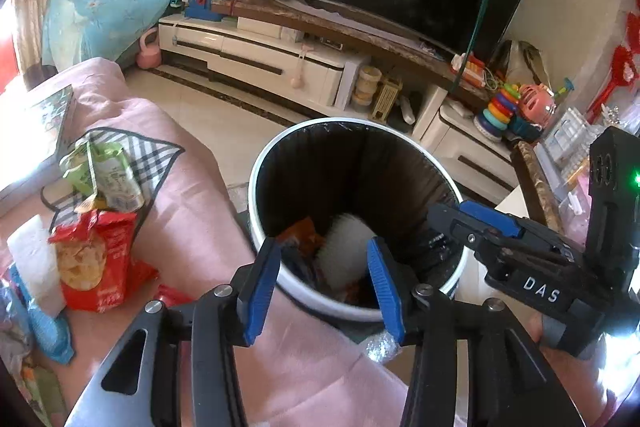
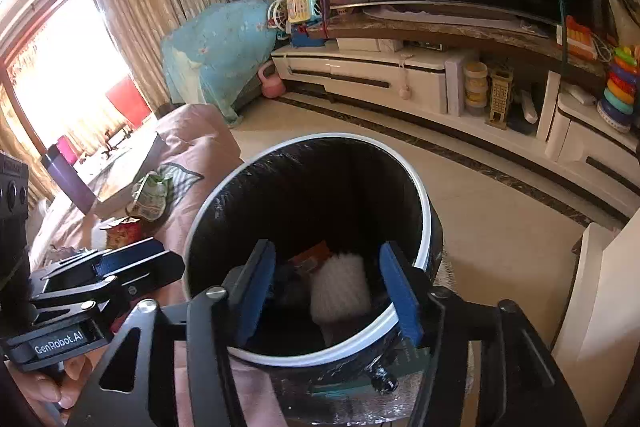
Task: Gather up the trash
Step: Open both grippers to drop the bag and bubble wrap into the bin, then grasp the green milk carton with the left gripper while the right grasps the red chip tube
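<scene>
Here we hold both grippers over the trash bin (image 1: 256,187), a round white-rimmed bin lined with a black bag, standing on the floor just beside the pink-covered sofa (image 1: 192,211). The left gripper (image 1: 322,281) and the right gripper (image 2: 328,291) both point down into its mouth with jaws apart and nothing between the pads. Below them, inside the bin, a white fluffy piece (image 2: 340,287) appears blurred, lying on or dropping toward an orange wrapper (image 1: 304,235).

What remains for us lies on the sofa cover, to the left of the bin. The red snack bag (image 1: 96,259) is the biggest piece: we judge it light, crinkly and slippery, likely to fold flat under the pads, so a pinch on its torn top edge or a crumpled corner should hold better than the smooth face. Touching its upper edge sits the green packet (image 1: 108,175), creased and soft, easy to take by a raised fold. A white paper (image 1: 34,263) lies beside the red bag, limp and light, best pinched at a lifted edge. The blue wrapper (image 1: 52,335) below it is thin and flat against the cover, so it may need sliding or scooping at one end.
</scene>
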Tool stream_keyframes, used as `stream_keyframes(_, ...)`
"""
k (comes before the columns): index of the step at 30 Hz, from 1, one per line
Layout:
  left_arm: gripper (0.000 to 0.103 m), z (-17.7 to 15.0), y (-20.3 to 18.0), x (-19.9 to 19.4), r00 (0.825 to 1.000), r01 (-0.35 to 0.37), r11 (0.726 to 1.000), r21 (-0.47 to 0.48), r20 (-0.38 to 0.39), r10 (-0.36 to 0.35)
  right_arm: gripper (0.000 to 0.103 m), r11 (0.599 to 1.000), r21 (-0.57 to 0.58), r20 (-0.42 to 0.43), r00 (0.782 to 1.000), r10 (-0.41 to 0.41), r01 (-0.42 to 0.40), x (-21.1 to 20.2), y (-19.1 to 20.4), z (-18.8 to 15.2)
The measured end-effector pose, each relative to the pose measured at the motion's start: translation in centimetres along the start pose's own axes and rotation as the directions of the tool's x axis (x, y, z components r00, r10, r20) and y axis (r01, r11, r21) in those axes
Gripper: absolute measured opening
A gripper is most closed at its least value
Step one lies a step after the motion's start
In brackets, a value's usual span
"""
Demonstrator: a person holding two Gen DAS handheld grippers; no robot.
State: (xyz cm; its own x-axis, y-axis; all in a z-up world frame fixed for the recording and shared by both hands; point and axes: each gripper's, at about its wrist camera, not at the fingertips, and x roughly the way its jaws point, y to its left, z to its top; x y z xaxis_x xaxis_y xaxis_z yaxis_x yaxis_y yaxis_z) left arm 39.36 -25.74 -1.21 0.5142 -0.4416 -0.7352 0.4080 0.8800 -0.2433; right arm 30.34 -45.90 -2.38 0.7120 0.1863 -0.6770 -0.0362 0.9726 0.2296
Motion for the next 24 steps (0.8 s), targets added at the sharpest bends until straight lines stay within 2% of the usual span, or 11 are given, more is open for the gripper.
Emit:
stream_keyframes(2, 0.052, -1.0, 0.6, -1.0, 1.000, 0.001, 1.000, -0.006, 0.011, -0.001, 0.063, 1.000, 0.009, 0.012, 1.000, 0.016, -0.016, -0.7, 0.4, -0.4)
stream_keyframes(7, 0.058, -4.2, 2.3, -4.3, 0.999, -0.024, 0.999, -0.028, 0.040, 0.025, 0.089, 0.998, 0.012, 0.052, 0.997, 0.055, -0.056, -2.5, 2.0, -1.7)
stream_keyframes(15, 0.058, -9.7, 5.4, -10.1, 0.995, -0.078, 0.994, -0.083, 0.059, 0.083, 0.091, 0.991, 0.007, 0.056, 0.990, 0.130, -0.131, -3.9, 6.2, -5.1)
stream_keyframes(24, 0.059, -14.8, 8.0, -16.2, 0.986, -0.132, 0.979, -0.158, 0.078, 0.146, 0.091, 0.977, -0.082, -0.014, 0.981, 0.196, -0.197, -3.2, 12.2, -8.1)
